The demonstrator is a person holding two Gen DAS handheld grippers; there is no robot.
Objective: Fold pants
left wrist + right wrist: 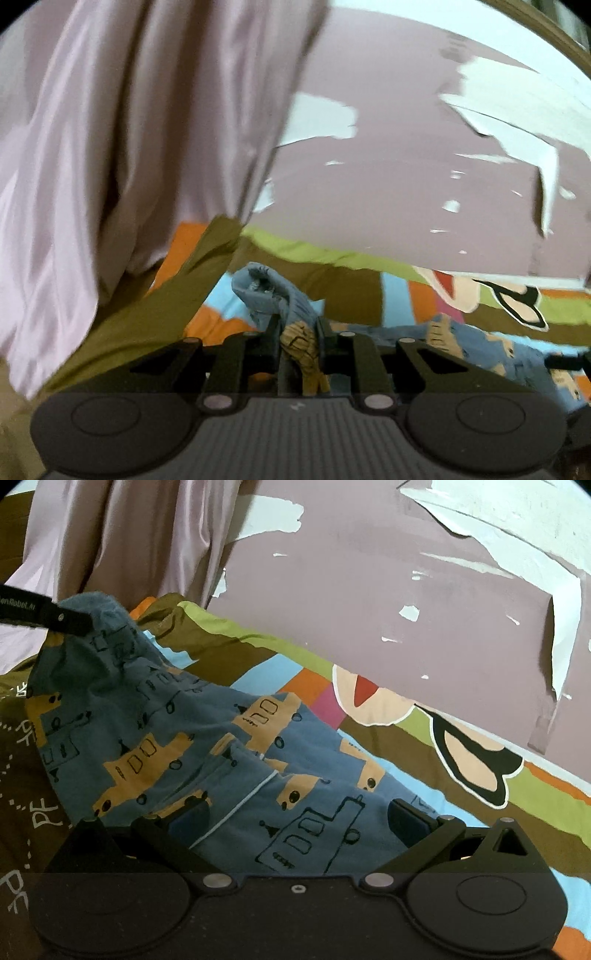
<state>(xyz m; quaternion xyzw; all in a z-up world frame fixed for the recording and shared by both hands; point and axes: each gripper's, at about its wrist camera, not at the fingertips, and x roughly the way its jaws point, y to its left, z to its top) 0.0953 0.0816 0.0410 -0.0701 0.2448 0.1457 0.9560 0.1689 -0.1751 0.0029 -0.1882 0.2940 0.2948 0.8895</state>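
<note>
Patchwork bedding (258, 642) in bright blocks covered the bed, with a peeling mauve wall (369, 590) and a pale curtain (129, 129) behind. Nearest, the right tool (299, 818) was held wide open, empty, low over the blue printed pants (221, 746), whose spread cloth was seen between its fingers. Farther off, the left tool (297, 341) was clamped on a bunched edge of the pants, raised clear of the bed. A first fold appeared to be in hand; the lifted edge would need carrying across and laying flat.
</note>
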